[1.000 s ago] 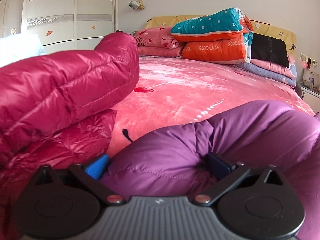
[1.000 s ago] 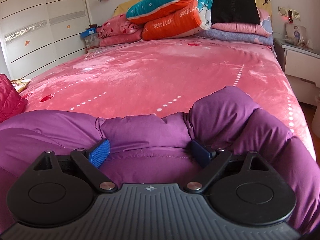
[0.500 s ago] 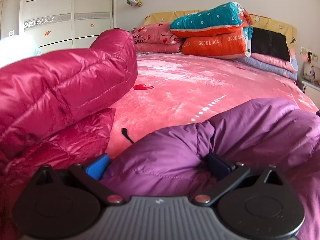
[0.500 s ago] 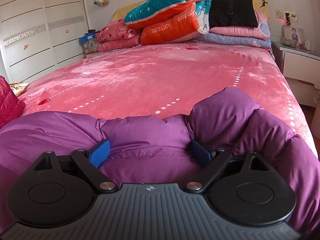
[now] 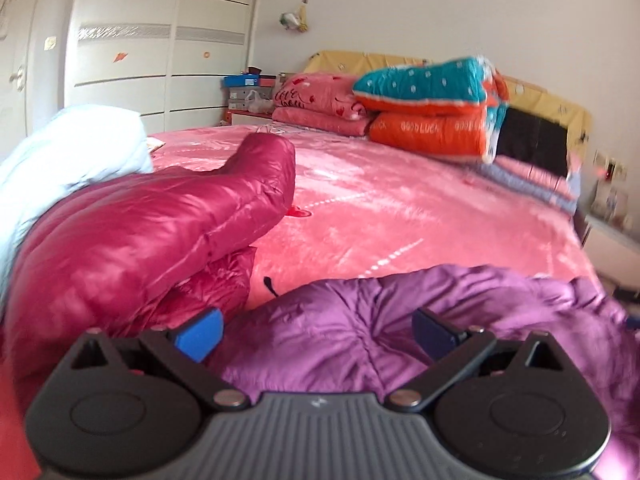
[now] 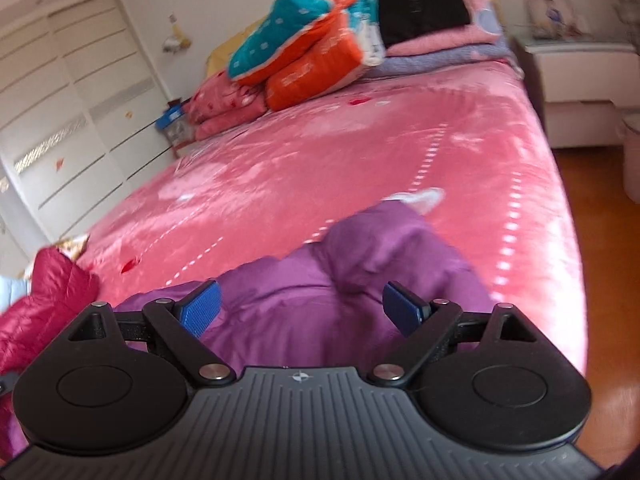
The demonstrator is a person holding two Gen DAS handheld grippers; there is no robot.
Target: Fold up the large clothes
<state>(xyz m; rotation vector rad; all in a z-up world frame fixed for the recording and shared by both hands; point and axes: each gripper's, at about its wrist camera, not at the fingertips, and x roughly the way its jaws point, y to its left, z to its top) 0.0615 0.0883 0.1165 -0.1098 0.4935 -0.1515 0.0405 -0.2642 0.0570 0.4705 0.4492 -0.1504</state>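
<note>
Purple padding fills the gap between the blue pads of the left tool (image 5: pixel 318 330), whose jaws stand wide; the purple down jacket (image 5: pixel 400 320) bulges up between them, but whether the pads actually pinch cloth I cannot tell. The right tool (image 6: pixel 302 306) is likewise spread wide above the same jacket, its pads apart with fabric lying under and between them, apparently not clamped.

The jacket lies crumpled at the near edge of the pink bed (image 5: pixel 400 208), directly ahead of and below both tools. In the right wrist view a sleeve or corner with a pale lining (image 6: pixel 420 198) juts toward the far side, so the garment's long axis seems to run left to right across the near edge. The right tool is nearer that jutting part; the left is nearer the jacket's left end, which lies just beside a crimson down jacket (image 5: pixel 152 232) heaped at the left. Folded quilts (image 5: pixel 432 104) are stacked at the far headboard, well apart from the work.
</note>
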